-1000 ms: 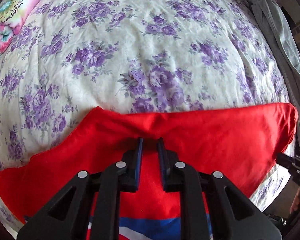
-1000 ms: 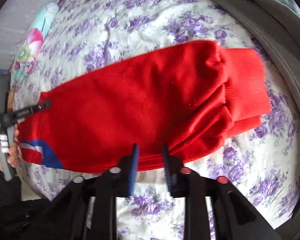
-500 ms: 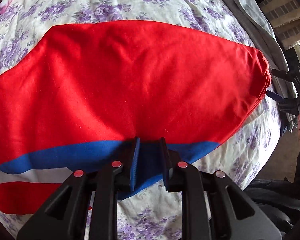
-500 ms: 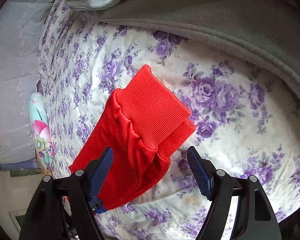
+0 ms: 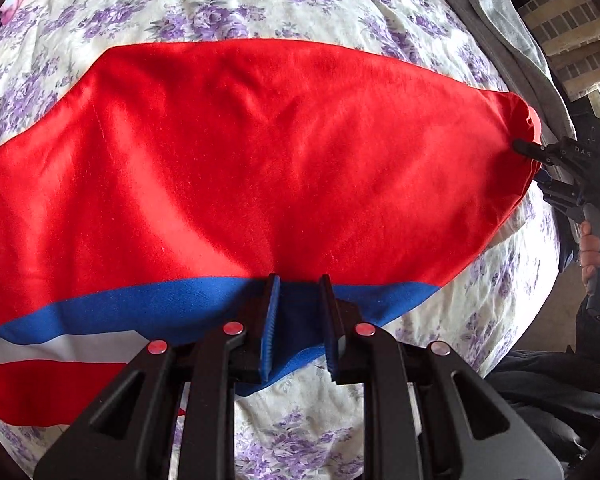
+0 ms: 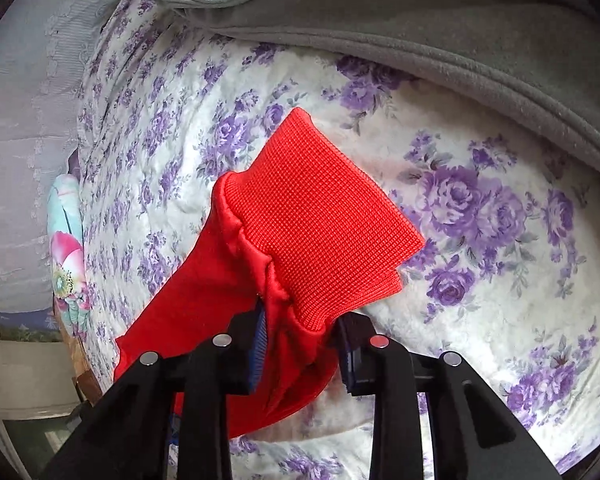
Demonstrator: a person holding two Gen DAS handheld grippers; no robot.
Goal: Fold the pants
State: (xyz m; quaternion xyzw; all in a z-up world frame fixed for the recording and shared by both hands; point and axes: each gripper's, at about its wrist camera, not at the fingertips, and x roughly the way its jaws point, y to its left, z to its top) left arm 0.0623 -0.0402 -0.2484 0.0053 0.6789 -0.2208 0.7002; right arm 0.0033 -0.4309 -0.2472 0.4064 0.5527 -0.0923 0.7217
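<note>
Our left tongs (image 5: 298,320) stand narrowed over the blue band (image 5: 172,308) along the near edge of the red pants (image 5: 280,160), and the blue cloth runs between the two pads; we take them as clamped on that edge, though a sliver of gap shows beside one pad. Our right tongs (image 6: 302,344) have just been closing, and the gathered red fabric below the ribbed cuff (image 6: 324,224) sits bunched between their pads, so we have that leg end pinched. From the left wrist view the same right tongs (image 5: 540,160) show at the far right tip of the pants, with a hand (image 5: 592,252) on the handle below them. The pants lie spread flat on the bed, on a pale sheet with purple flowers (image 5: 292,4), which shows all round the pants. A white stripe (image 5: 60,350) runs just under the blue band. Beyond the cuff, a grey blanket (image 6: 440,36) lies along the far side of the sheet, and a bright floral pillow (image 6: 66,256) sits well to the left of the pants.
</note>
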